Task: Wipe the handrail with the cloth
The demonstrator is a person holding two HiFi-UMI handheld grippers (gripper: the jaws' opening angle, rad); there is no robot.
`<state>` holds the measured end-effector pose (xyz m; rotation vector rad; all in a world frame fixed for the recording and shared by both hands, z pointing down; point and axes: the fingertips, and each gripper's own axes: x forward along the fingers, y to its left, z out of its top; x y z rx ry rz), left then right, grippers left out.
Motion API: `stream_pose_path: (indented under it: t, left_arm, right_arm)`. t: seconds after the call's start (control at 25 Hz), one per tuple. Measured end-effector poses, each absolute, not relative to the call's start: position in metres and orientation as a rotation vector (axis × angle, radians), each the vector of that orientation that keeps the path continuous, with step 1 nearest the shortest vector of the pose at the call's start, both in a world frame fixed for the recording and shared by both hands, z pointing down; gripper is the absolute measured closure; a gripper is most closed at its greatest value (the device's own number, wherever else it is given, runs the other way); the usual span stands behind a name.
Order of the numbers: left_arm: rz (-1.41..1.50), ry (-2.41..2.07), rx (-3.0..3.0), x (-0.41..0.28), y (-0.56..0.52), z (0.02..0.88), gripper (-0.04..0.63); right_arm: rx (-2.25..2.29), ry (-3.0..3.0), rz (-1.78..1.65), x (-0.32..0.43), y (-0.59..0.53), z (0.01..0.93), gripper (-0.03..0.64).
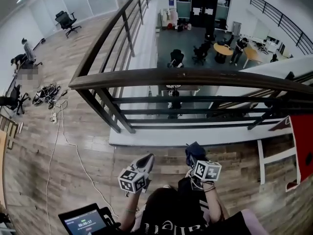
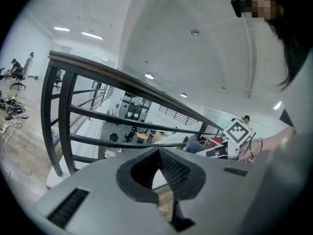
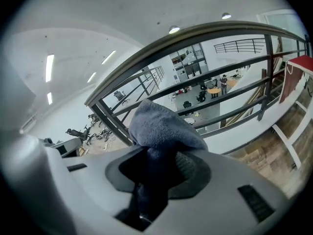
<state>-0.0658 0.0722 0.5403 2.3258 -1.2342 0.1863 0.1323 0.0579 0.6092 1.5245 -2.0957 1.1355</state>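
- One handrail (image 1: 186,76) is seen, run left to right.
- One cloth (image 3: 164,126) is clamped by the right gripper (image 3: 161,160), pointed toward the rail.
- The left gripper (image 2: 158,153) is closed, empty.

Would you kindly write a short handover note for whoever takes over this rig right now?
Left gripper: jaws shut, empty.
Right gripper: shut on the grey-blue terry cloth, which bunches out past its jaws.
Dark brown wooden handrail on black metal bars: ahead of both grippers; the cloth is not touching it.
Done: cloth gripped.
Left: raise the cloth to the rail and wipe along it.
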Motion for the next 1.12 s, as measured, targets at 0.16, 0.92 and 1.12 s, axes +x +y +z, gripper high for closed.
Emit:
stream_pose_path:
  t: [0.16, 0.92, 1.12]
  left_arm:
    - [0.144, -1.240, 2.325, -0.068, 0.085, 0.536, 0.594]
    - [0.130, -1.193, 2.382, 0.057, 0.151, 0.506, 0.594]
    - [0.137, -1.197, 2.379, 0.097, 0.177, 0.508, 0.594]
  right_arm:
    - [1.468, -2.136, 1.120, 0.110, 0.082, 0.596, 0.512]
    - [1.442, -2.186, 1.098, 0.195, 0.146, 0.568, 0.512]
    - [1.406, -2.204, 1.085, 0.225, 0.171, 0.569, 0.512]
